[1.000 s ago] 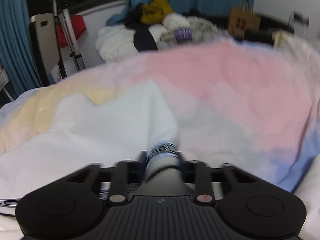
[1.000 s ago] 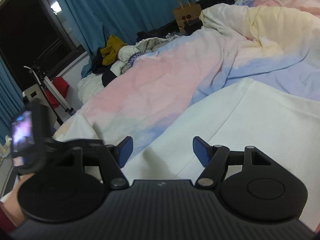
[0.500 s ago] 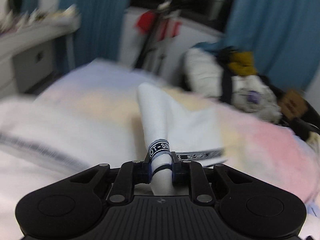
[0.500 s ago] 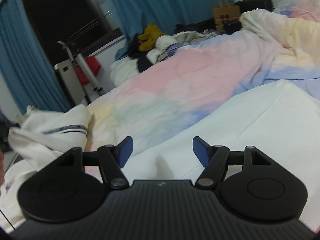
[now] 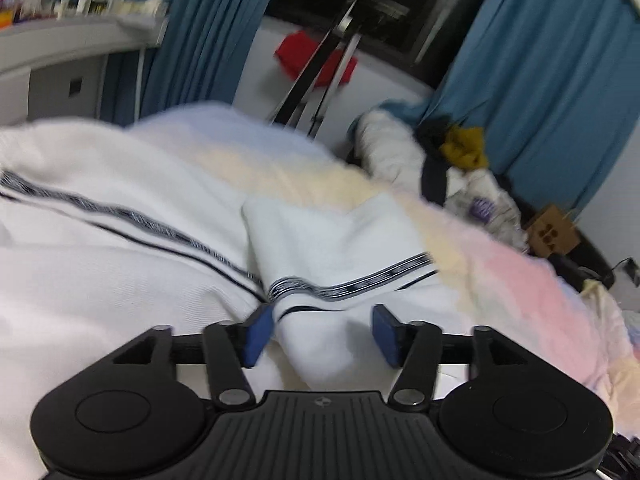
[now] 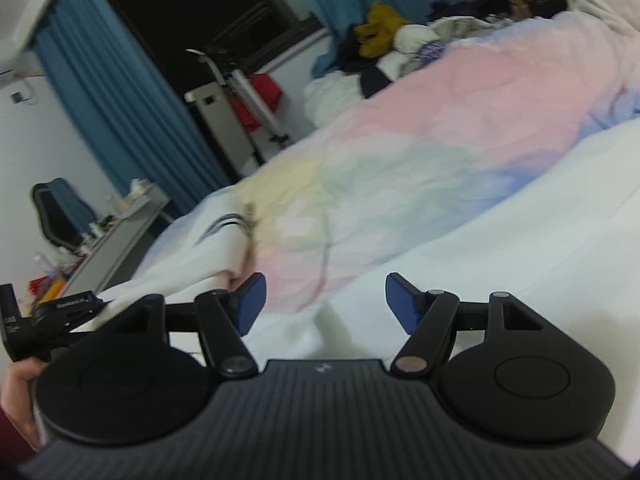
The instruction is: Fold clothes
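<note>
A white garment with a dark patterned stripe (image 5: 332, 248) lies on the pastel bed cover (image 5: 520, 276). Its folded-over part lies across the rest of it. My left gripper (image 5: 322, 332) is open, its blue pads either side of a ridge of the white cloth, not pinching it. My right gripper (image 6: 322, 304) is open and empty, low over the white garment (image 6: 520, 248) and the bed cover (image 6: 440, 128). The garment's striped end (image 6: 224, 228) lies bunched at the left. The left gripper's body (image 6: 52, 312) shows at the left edge, held by a hand.
A heap of other clothes (image 5: 460, 160) lies at the far end of the bed, with a paper bag (image 5: 554, 236) beyond. Blue curtains, a dark window, a folded metal stand with red cloth (image 5: 320, 60) and a desk (image 5: 60, 52) stand along the room's far and left sides.
My left gripper carried the striped end leftward and laid it down, then opened and let go. My right gripper stayed open and turned left.
</note>
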A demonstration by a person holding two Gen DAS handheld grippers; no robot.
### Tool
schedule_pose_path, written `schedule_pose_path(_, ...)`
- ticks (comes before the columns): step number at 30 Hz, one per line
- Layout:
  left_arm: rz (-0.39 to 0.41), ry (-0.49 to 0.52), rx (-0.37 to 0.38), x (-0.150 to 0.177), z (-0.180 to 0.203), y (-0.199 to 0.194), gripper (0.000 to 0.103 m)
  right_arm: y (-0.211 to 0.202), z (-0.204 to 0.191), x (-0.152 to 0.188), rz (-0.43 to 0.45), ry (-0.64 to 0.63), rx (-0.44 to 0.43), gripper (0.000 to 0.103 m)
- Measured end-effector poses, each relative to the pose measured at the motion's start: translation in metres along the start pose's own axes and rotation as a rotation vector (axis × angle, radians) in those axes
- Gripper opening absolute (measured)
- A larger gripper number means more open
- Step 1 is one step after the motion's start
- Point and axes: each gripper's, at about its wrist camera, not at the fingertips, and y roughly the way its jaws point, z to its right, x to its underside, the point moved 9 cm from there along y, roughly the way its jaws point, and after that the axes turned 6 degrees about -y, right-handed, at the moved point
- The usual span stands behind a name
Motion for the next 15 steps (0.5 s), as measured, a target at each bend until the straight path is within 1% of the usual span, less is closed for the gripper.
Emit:
schedule_pose_path(4, 0.064, 0.044, 0.044, 0.02, 0.021, -0.056, 0.065, -0.007, -0.017, -0.001, 0.001, -0.01, -0.094, 0.07)
schedule_pose_path(6, 0.084, 0.032, 0.073, 0.033, 0.033, -0.077, 0.065, -0.008, -0.022, -0.002, -0.022, -0.01, -0.137, 0.07)
schedule_pose_path(7, 0.091, 0.024, 0.085, 0.04, 0.039, -0.086, 0.065, -0.009, -0.022, -0.002, -0.038, 0.018, -0.163, 0.07)
schedule_pose_path(9, 0.094, 0.035, 0.089, 0.051, 0.049, -0.096, 0.065, -0.011, -0.023, -0.002, -0.077, 0.094, -0.225, 0.07)
schedule_pose_path(11, 0.093, 0.051, 0.092, 0.061, 0.058, -0.103, 0.065, -0.011, -0.026, -0.001, -0.11, 0.126, -0.257, 0.07)
schedule_pose_path(15, 0.094, 0.074, 0.113, 0.074, 0.066, -0.108, 0.065, 0.0, -0.035, 0.004, -0.225, 0.153, -0.27, 0.07)
